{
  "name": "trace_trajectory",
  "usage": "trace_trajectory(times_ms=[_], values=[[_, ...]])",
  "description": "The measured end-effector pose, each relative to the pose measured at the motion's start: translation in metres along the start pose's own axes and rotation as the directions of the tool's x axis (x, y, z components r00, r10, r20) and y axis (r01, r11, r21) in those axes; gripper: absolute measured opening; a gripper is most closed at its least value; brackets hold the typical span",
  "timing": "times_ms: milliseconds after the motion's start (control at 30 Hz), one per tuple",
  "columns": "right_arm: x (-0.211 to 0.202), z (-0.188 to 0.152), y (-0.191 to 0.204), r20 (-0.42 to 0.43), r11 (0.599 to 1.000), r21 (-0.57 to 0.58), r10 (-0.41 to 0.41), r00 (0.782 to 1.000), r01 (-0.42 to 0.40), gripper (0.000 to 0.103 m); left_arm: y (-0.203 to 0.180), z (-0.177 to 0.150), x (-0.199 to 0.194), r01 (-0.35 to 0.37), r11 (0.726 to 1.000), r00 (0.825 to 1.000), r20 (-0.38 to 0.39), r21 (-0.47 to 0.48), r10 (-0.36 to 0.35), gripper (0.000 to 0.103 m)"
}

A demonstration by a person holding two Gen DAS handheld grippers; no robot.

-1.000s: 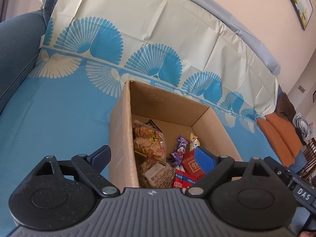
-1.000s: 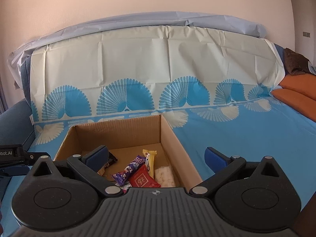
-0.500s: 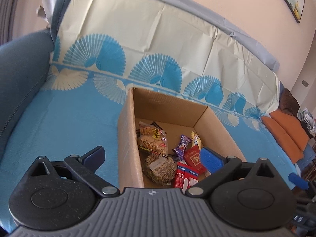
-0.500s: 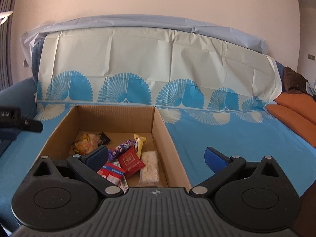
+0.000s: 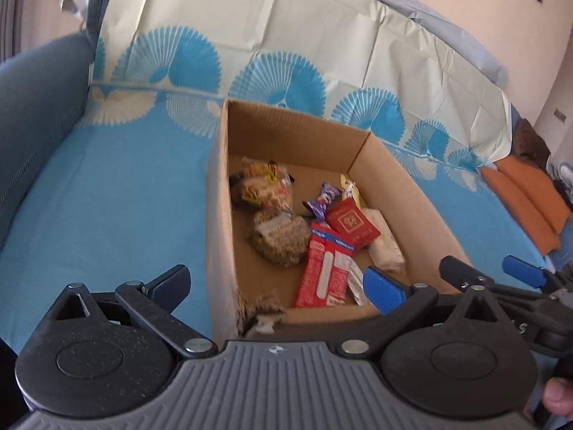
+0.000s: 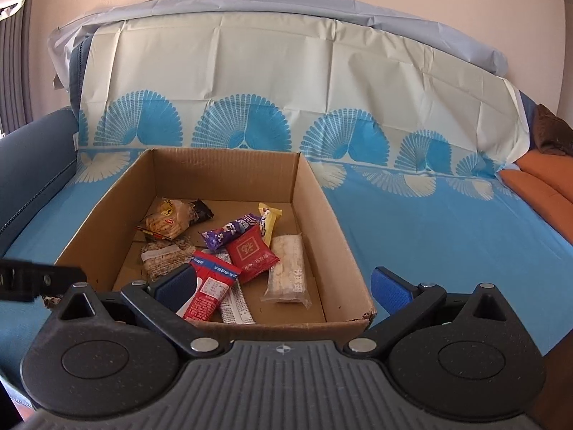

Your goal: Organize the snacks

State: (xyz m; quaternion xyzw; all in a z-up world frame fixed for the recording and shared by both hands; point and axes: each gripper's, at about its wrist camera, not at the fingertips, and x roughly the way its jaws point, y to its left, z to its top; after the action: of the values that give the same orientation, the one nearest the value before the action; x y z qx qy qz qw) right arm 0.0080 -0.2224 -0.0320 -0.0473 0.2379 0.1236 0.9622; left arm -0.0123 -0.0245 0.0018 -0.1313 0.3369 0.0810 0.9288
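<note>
An open cardboard box [image 6: 333,222] [image 5: 218,215] stands on a sofa draped in a blue fan-patterned cloth. Inside lie several snack packs: a red square packet [image 6: 252,252] [image 5: 352,225], a red-and-white bar [image 6: 209,286] [image 5: 326,268], a purple wrapper [image 6: 229,233] [image 5: 322,202], a yellow wrapper [image 6: 268,220], a pale cracker pack [image 6: 288,268] and two clear bags of brown biscuits [image 6: 166,218] [image 5: 279,238]. My left gripper [image 5: 275,286] is open and empty, straddling the box's near left corner. My right gripper [image 6: 283,286] is open and empty over the box's front edge.
The sofa's dark blue armrest [image 6: 32,157] rises at the left. Orange cushions [image 6: 537,186] [image 5: 530,197] lie at the right. The sofa back, under a cream sheet [image 6: 268,57], stands behind the box. A thumb [image 5: 557,401] shows at the left view's bottom right.
Both grippers have pulled back toward the box's near side, so more of the box floor and its snacks shows. The right gripper has come into the left wrist view at the right.
</note>
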Motion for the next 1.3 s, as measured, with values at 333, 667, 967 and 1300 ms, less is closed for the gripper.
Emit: trace_trajectory(times_ms=[333, 667, 967, 1300], values=[[0.004, 0.000, -0.003, 0.005, 1.000, 0.020, 0.001, 1.000, -0.002, 0.102, -0.014, 0.001, 0.019, 0.010, 0.999, 1.000, -0.005, 0.039, -0.010, 0.102], [0.005, 0.000, 0.002, 0.006, 1.000, 0.001, 0.002, 1.000, -0.002, 0.102, -0.016, 0.001, 0.018, 0.046, 0.998, 0.999, 0.000, 0.045, -0.046, 0.102], [0.005, 0.000, 0.004, 0.005, 1.000, -0.006, 0.002, 1.000, -0.002, 0.102, -0.019, 0.000, 0.017, 0.053, 0.997, 0.999, 0.009, 0.060, -0.054, 0.102], [0.006, 0.000, 0.004, 0.005, 1.000, -0.010, 0.001, 1.000, -0.001, 0.102, -0.019, -0.002, 0.016, 0.058, 0.996, 0.998, 0.015, 0.074, -0.060, 0.102]])
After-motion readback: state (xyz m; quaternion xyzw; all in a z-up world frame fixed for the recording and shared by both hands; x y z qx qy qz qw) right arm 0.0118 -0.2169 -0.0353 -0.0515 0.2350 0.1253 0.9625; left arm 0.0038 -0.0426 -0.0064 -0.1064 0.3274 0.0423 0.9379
